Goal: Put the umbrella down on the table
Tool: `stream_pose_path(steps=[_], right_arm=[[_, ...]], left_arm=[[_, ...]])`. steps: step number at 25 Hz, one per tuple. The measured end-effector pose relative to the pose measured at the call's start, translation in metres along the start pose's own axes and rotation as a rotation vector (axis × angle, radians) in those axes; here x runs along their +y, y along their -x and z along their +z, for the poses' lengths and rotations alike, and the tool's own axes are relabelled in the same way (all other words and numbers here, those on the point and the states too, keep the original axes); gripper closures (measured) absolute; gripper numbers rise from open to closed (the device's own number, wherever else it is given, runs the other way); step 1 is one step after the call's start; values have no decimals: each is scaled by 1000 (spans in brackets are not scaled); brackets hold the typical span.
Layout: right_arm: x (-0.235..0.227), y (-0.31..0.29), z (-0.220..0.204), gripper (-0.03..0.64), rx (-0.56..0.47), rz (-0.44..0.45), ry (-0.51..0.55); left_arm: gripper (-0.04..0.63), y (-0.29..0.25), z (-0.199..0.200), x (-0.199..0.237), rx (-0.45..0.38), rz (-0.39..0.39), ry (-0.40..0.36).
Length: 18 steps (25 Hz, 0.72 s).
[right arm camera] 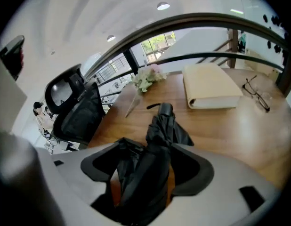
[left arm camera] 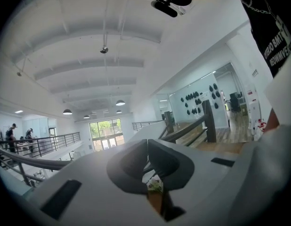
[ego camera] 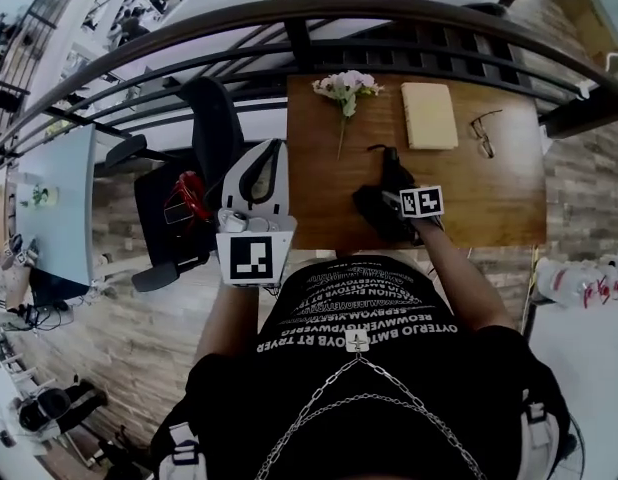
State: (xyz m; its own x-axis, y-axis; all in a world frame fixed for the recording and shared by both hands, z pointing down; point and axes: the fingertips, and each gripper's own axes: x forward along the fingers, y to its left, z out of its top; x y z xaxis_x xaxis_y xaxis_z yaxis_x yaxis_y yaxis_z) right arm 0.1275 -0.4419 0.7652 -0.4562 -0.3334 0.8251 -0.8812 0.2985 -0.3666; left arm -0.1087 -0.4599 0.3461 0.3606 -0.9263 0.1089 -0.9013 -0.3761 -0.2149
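Umbrella [ego camera: 384, 203] [right arm camera: 157, 145]: black and folded, with its cloth loose and crumpled rather than wrapped tight. A thin strap [right arm camera: 152, 106] curls from the far end. It lies lengthwise, left of the middle of the table [ego camera: 489, 198] [right arm camera: 230, 131]. Its near part is at the near edge and its far end points toward the far edge and appears to rest on the wood.

Right gripper [ego camera: 394, 208] [right arm camera: 152, 147]: tilted down over the near edge. Its jaws stand wide apart with the umbrella between them, and wood shows in the gaps beside the cloth, so the pads do not clamp it.

Left gripper [ego camera: 264, 158] [left arm camera: 147, 142]: held roughly level, just off the table's left edge. Its jaws are together with nothing between them.

Flowers [ego camera: 346, 86] [right arm camera: 146, 78] lie near the far left corner. A cream book [ego camera: 429, 115] [right arm camera: 211, 86] sits at the far edge, and glasses [ego camera: 483, 133] [right arm camera: 257, 94] lie to its right. All are well apart from the umbrella. Bare wood runs from the umbrella to the right edge and near right corner. A black chair [ego camera: 204, 138] [right arm camera: 77, 112] stands beside the left edge, and a railing [ego camera: 289, 13] runs behind the far edge.
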Motion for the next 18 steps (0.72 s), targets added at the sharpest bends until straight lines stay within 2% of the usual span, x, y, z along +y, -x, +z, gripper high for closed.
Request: stream_pose_path(steps=[4, 7, 12, 15, 18], right_arm=[[16, 51, 33, 297, -160, -4, 64], [42, 96, 60, 410, -328, 13, 109], [75, 185, 111, 587, -615, -21, 151], [104, 245, 139, 600, -764, -37, 252], [130, 300, 158, 601, -838, -106, 343]], left_arm=[[565, -1, 1, 2, -28, -26, 57], [565, 0, -2, 7, -35, -44, 93], [565, 2, 2, 9, -53, -100, 127], [565, 6, 6, 8, -71, -136, 139], [565, 11, 13, 10, -87, -158, 135]])
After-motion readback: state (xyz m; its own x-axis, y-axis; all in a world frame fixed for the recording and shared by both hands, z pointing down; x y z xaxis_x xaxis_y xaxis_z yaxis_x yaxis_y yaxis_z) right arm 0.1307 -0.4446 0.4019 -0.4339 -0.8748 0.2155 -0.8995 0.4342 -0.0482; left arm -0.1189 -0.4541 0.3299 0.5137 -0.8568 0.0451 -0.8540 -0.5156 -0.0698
